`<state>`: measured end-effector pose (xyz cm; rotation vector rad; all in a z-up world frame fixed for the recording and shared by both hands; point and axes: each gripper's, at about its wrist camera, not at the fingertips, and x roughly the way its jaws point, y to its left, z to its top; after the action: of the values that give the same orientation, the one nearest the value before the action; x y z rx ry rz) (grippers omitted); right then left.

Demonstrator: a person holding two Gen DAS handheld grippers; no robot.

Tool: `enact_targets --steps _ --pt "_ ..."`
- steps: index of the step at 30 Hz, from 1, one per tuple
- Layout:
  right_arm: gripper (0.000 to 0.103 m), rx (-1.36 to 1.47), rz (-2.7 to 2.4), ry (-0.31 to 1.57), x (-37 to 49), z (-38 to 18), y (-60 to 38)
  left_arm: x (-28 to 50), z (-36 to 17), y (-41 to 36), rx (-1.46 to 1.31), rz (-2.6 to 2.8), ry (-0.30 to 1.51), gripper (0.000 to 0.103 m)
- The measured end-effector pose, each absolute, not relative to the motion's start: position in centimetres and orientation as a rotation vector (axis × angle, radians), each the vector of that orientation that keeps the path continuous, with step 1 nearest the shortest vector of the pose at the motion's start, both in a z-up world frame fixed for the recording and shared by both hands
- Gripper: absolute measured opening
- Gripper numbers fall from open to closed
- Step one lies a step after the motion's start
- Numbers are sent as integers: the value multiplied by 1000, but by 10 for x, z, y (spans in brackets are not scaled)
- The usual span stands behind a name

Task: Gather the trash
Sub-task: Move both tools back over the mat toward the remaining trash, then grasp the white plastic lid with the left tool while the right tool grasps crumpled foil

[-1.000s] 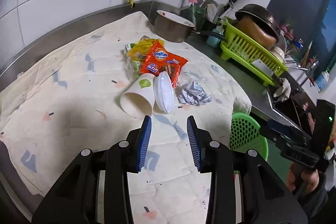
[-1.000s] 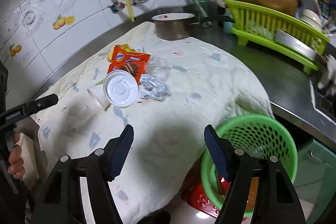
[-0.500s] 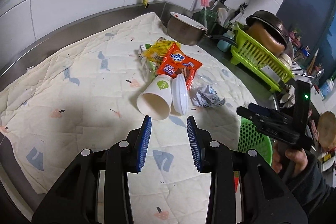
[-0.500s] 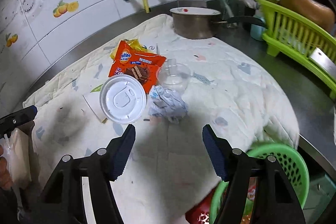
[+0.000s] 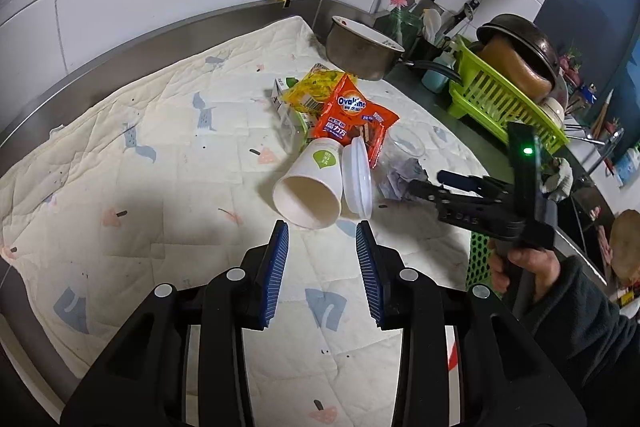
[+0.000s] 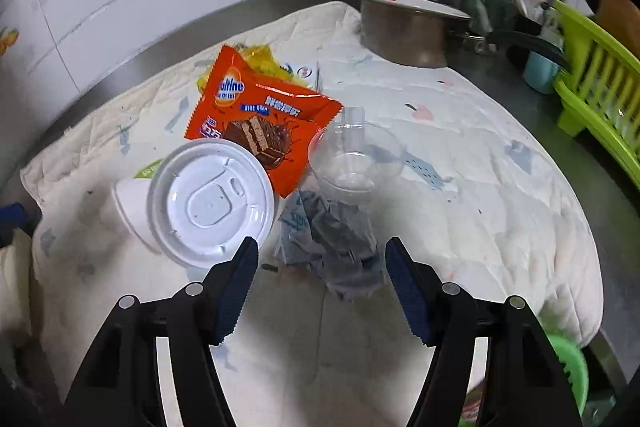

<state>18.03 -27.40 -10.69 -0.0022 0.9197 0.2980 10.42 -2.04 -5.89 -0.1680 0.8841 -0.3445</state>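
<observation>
Two grippers are open: the left gripper (image 5: 322,233) near the paper cup (image 5: 311,187), the right gripper (image 6: 322,255) around the crumpled wrapper (image 6: 330,239).

The left wrist view looks along its tool (image 5: 322,247) from the near edge of the worktop (image 5: 168,155), facing the tiled wall. The right wrist view sits closer, angled from the right. Both share the paper cup (image 5: 310,187) and lid (image 6: 210,201).
</observation>
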Motion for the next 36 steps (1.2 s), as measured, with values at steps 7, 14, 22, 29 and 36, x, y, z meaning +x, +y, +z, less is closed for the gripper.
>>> enact_targets --steps 7,14,22,29,36 --pt "53 -15 298 941 195 -122 -269 116 -55 -31 -127 -360 874 36" --pt "25 27 290 932 194 -121 -276 140 -56 -57 -62 -388 872 35" --pt "23 94 273 925 170 -117 -291 182 -77 -94 31 -412 917 34" --pt "23 138 264 886 141 -105 -302 204 -97 -112 83 -402 952 30" --pt "23 159 250 857 115 -96 -308 211 -104 -120 138 -394 949 17"
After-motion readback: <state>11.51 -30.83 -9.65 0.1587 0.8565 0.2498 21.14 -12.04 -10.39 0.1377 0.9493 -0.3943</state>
